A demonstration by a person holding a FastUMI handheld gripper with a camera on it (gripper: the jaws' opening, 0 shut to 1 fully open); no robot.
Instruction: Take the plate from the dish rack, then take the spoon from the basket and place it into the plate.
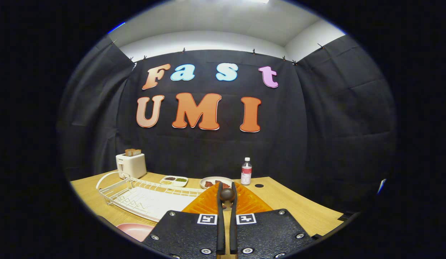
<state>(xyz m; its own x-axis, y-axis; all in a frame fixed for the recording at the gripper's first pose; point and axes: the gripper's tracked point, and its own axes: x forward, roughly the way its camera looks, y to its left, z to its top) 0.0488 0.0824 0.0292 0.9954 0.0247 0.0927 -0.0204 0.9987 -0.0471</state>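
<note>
My gripper is shut on the spoon, whose dark rounded end sticks up between the two black fingers. The rest of the spoon is hidden by the fingers. Right behind and under the fingertips lies the orange ribbed basket. The pink plate lies flat on the wooden table, low to the left of the gripper body and partly cut off. The white wire dish rack stands left of the basket with no dishes in it.
Beyond the basket stand a bowl with dark food pieces, a small water bottle and a divided white dish. A white toaster with bread is at the back left. A round hole is in the tabletop.
</note>
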